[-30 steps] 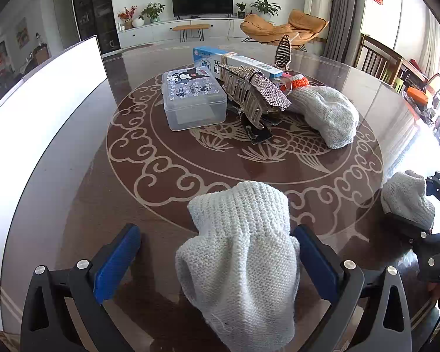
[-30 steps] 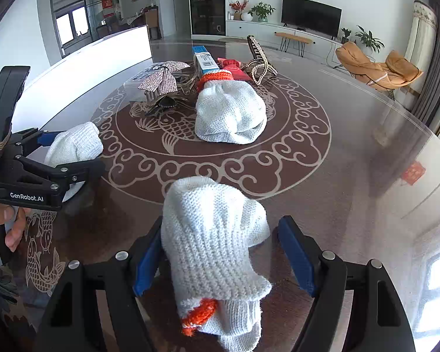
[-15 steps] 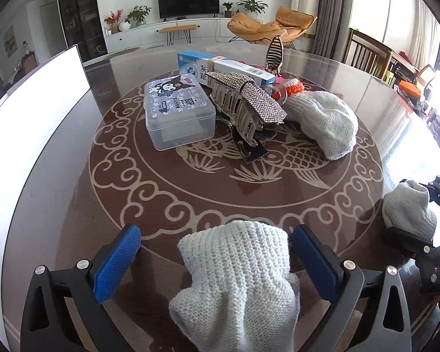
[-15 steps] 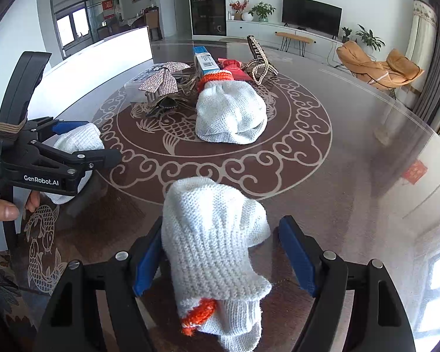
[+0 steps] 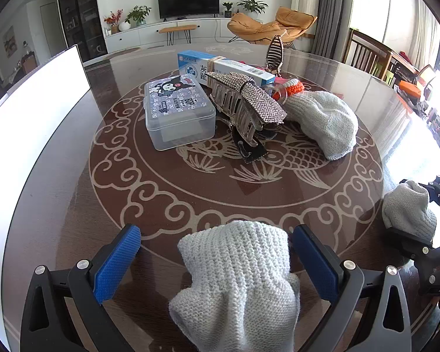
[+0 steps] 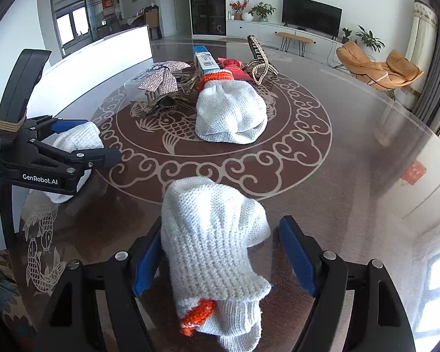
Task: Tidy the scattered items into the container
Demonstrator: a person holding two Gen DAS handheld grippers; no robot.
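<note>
Both grippers, left & right, sit wide w/ a knit glove loose between the pads, not pinched; I'd close low on the cuff, lift clear, then carry to the lidded clear box mid-table, lid needs opening first.

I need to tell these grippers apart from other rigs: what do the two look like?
Both are black plastic two-finger frames with silver screws and textured blue pads. The left gripper, in the right wrist view, carries white "GenRobot.AI" lettering and twine wound round its upright handle. The right gripper has matching blue pads.
</note>
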